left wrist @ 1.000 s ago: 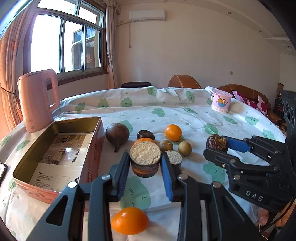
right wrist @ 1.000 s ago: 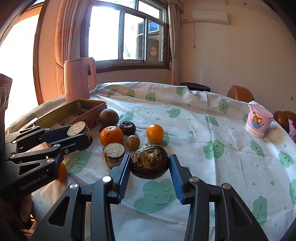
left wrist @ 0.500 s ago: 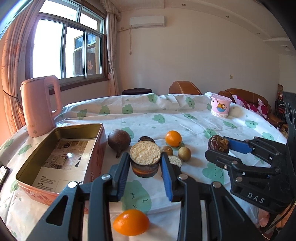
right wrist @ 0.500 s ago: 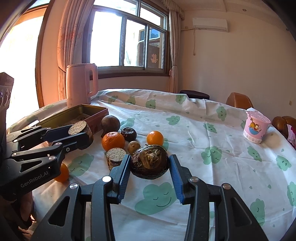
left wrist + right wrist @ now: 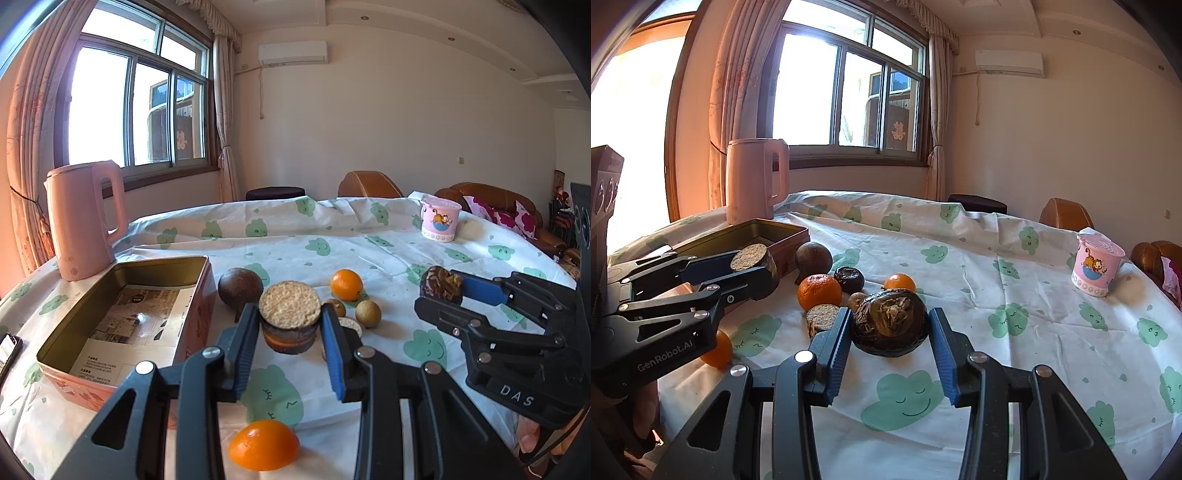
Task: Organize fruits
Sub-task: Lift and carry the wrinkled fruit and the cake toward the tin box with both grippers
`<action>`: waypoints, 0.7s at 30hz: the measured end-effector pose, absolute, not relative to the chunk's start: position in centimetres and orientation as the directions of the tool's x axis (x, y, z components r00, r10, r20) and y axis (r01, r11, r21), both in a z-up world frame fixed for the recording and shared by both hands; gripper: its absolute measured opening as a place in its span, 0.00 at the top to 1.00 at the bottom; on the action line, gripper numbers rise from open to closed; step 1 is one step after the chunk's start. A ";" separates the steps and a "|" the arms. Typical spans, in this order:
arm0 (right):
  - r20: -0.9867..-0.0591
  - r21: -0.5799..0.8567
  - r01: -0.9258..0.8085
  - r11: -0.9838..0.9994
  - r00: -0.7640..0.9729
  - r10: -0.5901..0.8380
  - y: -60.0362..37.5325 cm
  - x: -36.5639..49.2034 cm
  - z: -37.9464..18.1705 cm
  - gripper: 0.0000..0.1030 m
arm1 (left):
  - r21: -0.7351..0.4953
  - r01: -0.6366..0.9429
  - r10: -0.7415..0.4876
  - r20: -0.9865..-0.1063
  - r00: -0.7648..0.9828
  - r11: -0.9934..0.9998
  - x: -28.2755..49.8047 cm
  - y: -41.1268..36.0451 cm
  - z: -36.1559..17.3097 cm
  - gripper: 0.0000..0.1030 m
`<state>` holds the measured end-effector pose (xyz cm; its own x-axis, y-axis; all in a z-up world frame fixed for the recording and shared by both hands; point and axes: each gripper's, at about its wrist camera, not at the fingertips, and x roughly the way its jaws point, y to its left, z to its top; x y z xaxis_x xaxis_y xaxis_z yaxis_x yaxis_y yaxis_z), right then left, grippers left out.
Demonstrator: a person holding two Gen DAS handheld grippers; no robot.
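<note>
- Two pieces of fruit are off the table at this moment, one in each tool, and neither has reached the open gold-lined rectangular tin box [image 5: 122, 325] yet.
- The left gripper [image 5: 290, 341] is clenched around a short dark-skinned cut fruit with a pale grainy top face [image 5: 289, 317], held above the cloth just right of the tin.
- The right gripper [image 5: 890, 341] is clamped on a dark brown wrinkled round fruit [image 5: 890, 323], held over the white tablecloth with green cloud prints [image 5: 1015, 295], well apart from the tin.
- Nothing but printed paper shows inside the tin, so by my reading the sorting has barely begun.
- Still lying loose on the cloth: a large dark round fruit with a stem [image 5: 240, 290] just beside the tin, a rough-skinned orange mandarin [image 5: 819, 291], a small dark wrinkled fruit [image 5: 849, 278], a smooth small orange [image 5: 346, 284], two small tan round fruits [image 5: 368, 314], a second cut piece with a grainy face [image 5: 822, 318], and a smooth orange fruit [image 5: 264, 445] close under the left tool.
- Both held pieces probably go into the tin next, the left one first as it is nearer; afterwards roughly eight items remain to collect.
- Off to the sides, a pink electric kettle [image 5: 83, 221] stands behind the tin and a pink cartoon cup [image 5: 439, 219] sits far across the table; neither seems part of the job.
</note>
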<state>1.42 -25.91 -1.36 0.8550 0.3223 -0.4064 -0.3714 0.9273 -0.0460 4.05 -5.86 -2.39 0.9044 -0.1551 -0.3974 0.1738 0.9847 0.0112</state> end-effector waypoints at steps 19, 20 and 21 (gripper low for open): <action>-0.411 -0.029 -0.483 0.875 0.804 0.430 -22.1 2.6 2.9 0.57 | 0.010 0.027 -0.020 -0.425 0.905 1.000 4.9 -0.2 0.3 0.66; -0.412 -0.030 -0.495 0.868 0.798 0.441 -21.5 2.9 3.2 0.57 | 0.015 0.014 -0.006 -0.430 0.903 1.000 5.1 0.4 0.3 0.66; -0.412 -0.031 -0.509 0.860 0.791 0.452 -20.8 3.1 3.6 0.57 | 0.021 0.002 0.007 -0.435 0.900 1.000 5.3 1.0 0.4 0.66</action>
<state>3.15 -20.82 3.56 0.7909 0.4524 -0.4121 -0.5086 0.8604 -0.0315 5.28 1.01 0.36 0.9002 0.0069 -0.4355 0.0024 0.9998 0.0208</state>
